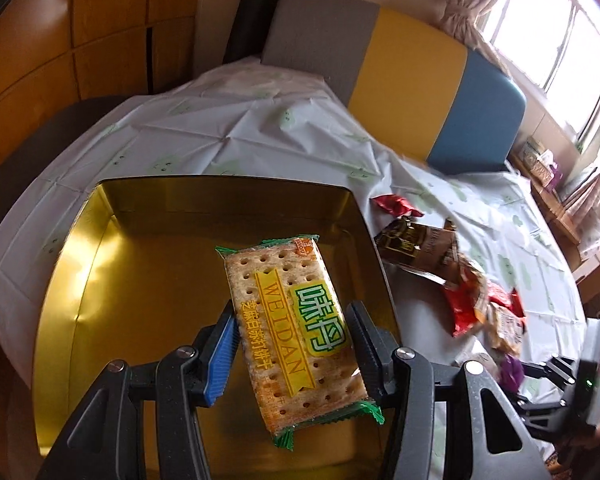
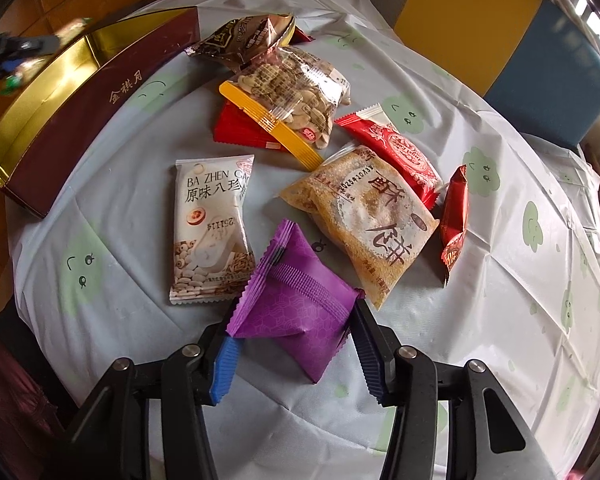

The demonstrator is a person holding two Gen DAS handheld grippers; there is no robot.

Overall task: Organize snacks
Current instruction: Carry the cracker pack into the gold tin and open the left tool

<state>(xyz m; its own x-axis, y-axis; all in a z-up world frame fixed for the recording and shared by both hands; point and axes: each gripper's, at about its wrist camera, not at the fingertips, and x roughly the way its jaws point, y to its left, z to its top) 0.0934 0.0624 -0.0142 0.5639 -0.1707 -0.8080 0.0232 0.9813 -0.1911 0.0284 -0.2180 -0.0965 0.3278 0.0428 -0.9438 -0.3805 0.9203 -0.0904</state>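
Cracker pack going into the tin, purple packet up next

The left gripper [image 1: 292, 344] holds the cracker pack [image 1: 296, 340] clamped across its width, hanging over the open gold tin [image 1: 100, 280], so I'd say it just needs lowering and letting go. The right gripper [image 2: 292, 344] has its jaws pinched on the purple packet [image 2: 296, 308] at the near edge of the snack pile, probably the next lift toward the tin.
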